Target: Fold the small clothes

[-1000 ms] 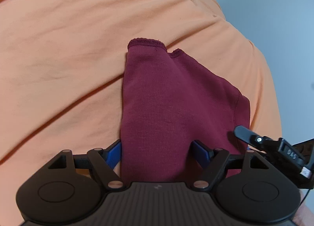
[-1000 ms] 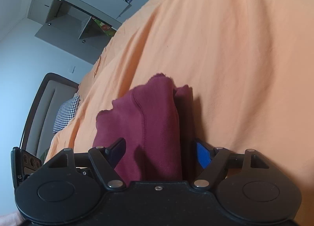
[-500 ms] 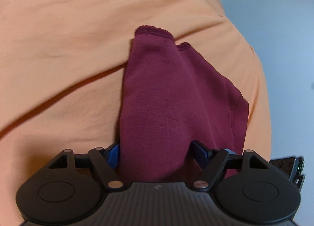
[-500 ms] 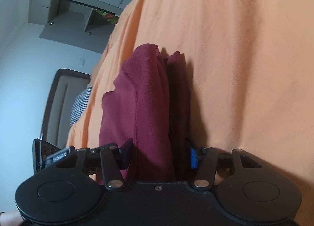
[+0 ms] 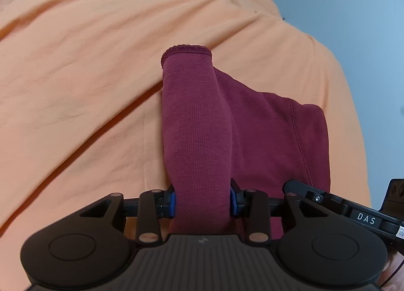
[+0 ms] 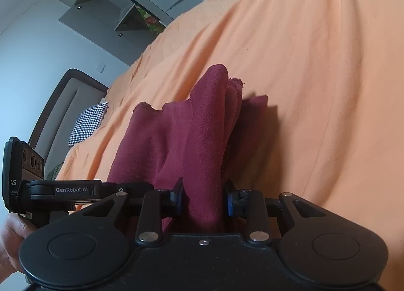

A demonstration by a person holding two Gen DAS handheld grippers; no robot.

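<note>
Maroon ribbed-knit garment [image 5: 202, 124] lies bunched on the orange bedsheet [image 5: 75, 76], and I have both tongs clamped on it. My left gripper [image 5: 202, 201] pinches a rolled band of the cloth between its blue pads [image 5: 172, 202]; from there the roll runs straight away from the camera, its long axis ending in a stitched hem at the far end. To its right a flatter seamed panel spreads out. My right gripper [image 6: 203, 199] is closed on another gathered fold of the garment [image 6: 176, 144], which rises into a ridge pointing away and slightly right. Only the right wrist view shows the room: a black-and-white checked pillow [image 6: 87, 124], a dark padded headboard [image 6: 63, 94], grey wardrobe shelves [image 6: 121, 13] and a hand [image 6: 12, 233] on the other tool's handle.
</note>
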